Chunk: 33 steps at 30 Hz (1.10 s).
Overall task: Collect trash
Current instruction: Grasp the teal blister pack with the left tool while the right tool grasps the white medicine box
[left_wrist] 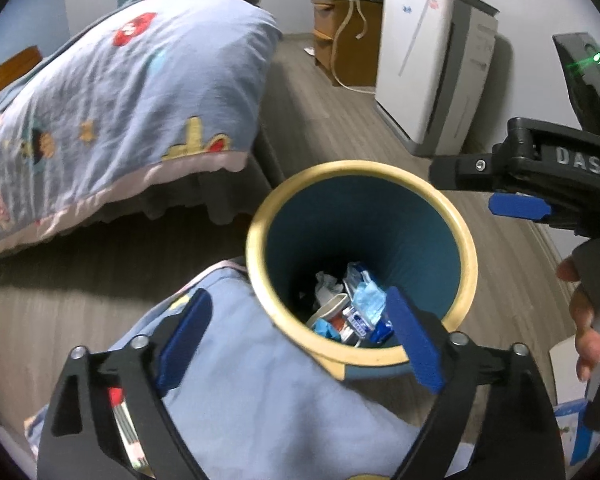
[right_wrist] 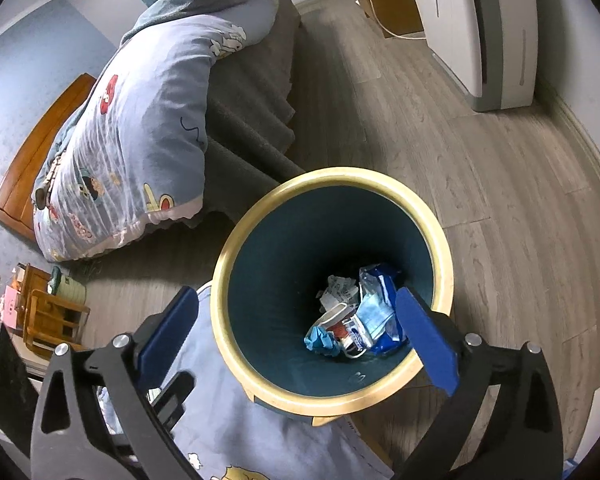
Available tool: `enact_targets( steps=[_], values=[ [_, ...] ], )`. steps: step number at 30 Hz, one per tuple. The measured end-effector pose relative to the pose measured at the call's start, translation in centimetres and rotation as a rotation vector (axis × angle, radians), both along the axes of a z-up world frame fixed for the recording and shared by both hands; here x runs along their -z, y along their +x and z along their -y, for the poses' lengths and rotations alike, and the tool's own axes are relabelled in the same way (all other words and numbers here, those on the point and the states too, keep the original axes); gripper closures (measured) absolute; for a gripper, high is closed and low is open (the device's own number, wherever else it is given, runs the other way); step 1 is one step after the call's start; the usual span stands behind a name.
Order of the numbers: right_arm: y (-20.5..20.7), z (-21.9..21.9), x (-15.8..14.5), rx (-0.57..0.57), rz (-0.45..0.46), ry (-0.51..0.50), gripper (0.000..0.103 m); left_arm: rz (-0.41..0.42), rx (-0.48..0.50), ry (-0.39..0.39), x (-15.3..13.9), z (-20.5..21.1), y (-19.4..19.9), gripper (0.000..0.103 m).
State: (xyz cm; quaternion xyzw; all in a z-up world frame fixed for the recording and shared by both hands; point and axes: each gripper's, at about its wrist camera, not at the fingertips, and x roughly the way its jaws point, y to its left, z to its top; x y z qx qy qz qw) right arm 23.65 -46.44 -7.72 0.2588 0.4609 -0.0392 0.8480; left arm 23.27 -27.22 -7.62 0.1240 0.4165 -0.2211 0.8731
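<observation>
A round bin with a yellow rim [left_wrist: 256,216] [right_wrist: 380,178] and a dark blue inside stands on the wooden floor. At its bottom lies the trash [left_wrist: 354,306] [right_wrist: 356,320]: a blue face mask, blue wrappers, a white paper cup, crumpled paper and a blue glove. My left gripper [left_wrist: 298,294] hangs over the bin's near rim, open, with nothing between its blue pads. My right gripper [right_wrist: 296,292] hovers over the same bin, also open and holding nothing. In the left wrist view, one pad [left_wrist: 518,206] of the right gripper reaches in from the right, above a person's hand [left_wrist: 584,320].
A bed with a blue cartoon quilt [left_wrist: 120,120] [right_wrist: 140,128] fills the left. A fold of the same quilt [left_wrist: 260,408] [right_wrist: 236,432] lies against the bin's near side. A white appliance [left_wrist: 420,72] [right_wrist: 496,28] and a wooden cabinet [left_wrist: 344,36] stand along the far wall.
</observation>
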Motion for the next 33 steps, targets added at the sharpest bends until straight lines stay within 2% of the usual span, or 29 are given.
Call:
enact_targets(
  steps=[7,15,21,24,28,33],
  values=[
    [0.0,-1.5,-0.9,-0.005,-0.003,-0.056,0.006,0.014,-0.079,-0.004,-1.3,-5.0,-1.6,0.009],
    [0.1,-5.6,-2.7,-0.092,0.026,-0.136,0.006,0.044,-0.179,0.010,-3.8,-13.8,-5.3,0.007],
    [0.1,-12.1,-4.5,-0.228,0.068,-0.195,0.006,0.074,-0.250,0.054,-4.8,-20.0,-8.9,0.007],
    [-0.3,-15.7,-4.9,-0.307,0.080,-0.218,0.006,0.079,-0.294,0.039,-5.1,-22.9,-10.6,0.007],
    [-0.8,-20.1,-4.4,-0.408,0.072,-0.242,0.006,0.074,-0.361,0.007,-4.6,-26.1,-12.0,0.006],
    [-1.4,-25.4,-2.7,-0.529,0.046,-0.310,0.006,0.053,-0.416,0.016,-3.1,-29.3,-12.1,0.006]
  ],
)
